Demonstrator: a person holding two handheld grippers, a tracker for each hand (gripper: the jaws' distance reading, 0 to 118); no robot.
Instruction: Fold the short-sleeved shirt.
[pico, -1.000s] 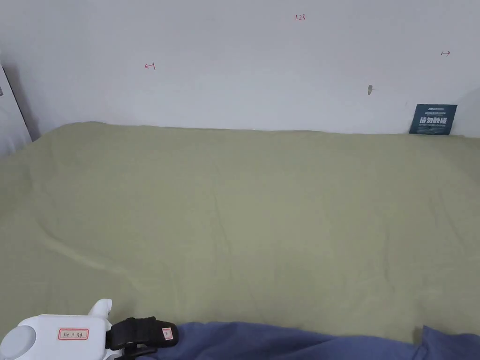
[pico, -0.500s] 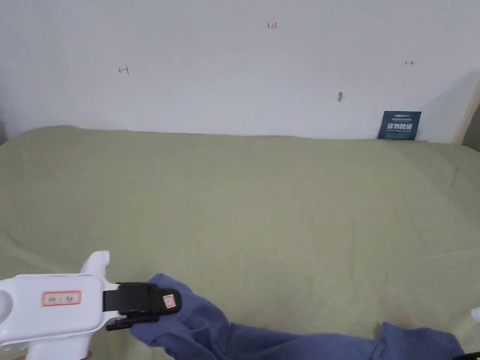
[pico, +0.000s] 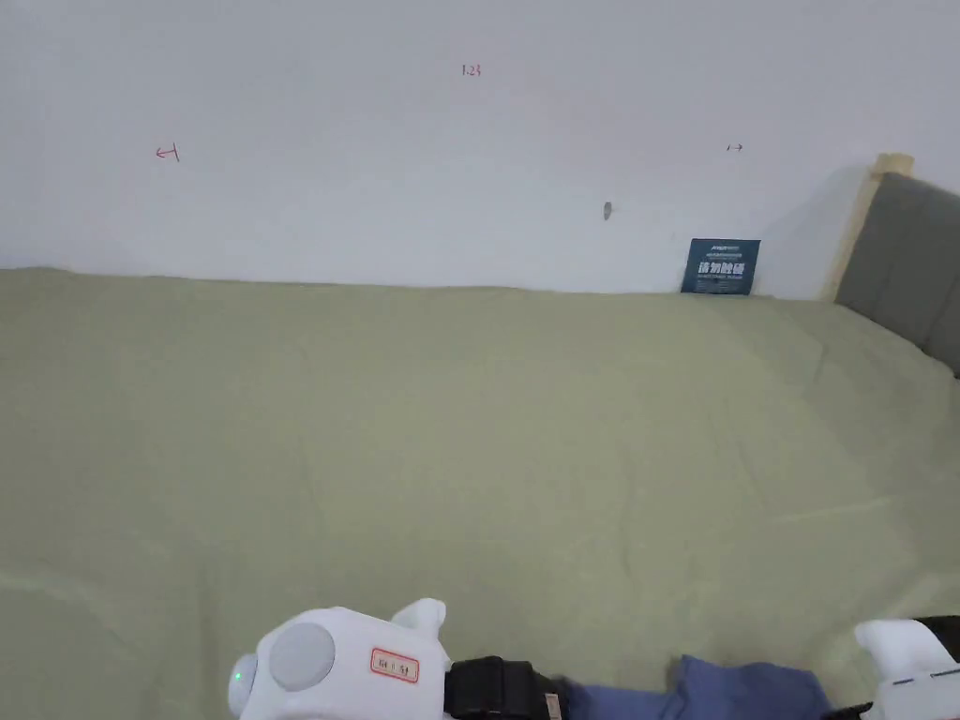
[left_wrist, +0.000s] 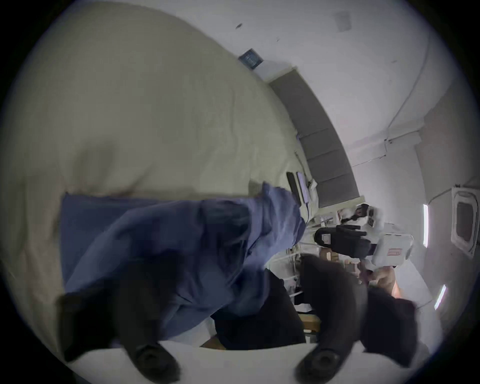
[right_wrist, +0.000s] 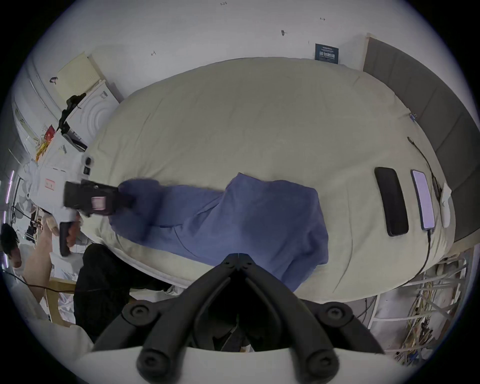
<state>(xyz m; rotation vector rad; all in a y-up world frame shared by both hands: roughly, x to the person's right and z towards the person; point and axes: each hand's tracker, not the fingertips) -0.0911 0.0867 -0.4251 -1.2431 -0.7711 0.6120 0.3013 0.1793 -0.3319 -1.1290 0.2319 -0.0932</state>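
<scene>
Right gripper view puts the blue shirt (right_wrist: 233, 218) bunched at the bed's (right_wrist: 233, 117) near edge, the left gripper (right_wrist: 122, 201) clamped on its 9 o'clock end. The right gripper (right_wrist: 237, 256) hangs pinched together on nothing. Best to spread the cloth flat before any fold (it looks crumpled). No containers appear; two phones (right_wrist: 392, 201) lie at 3 o'clock.
</scene>
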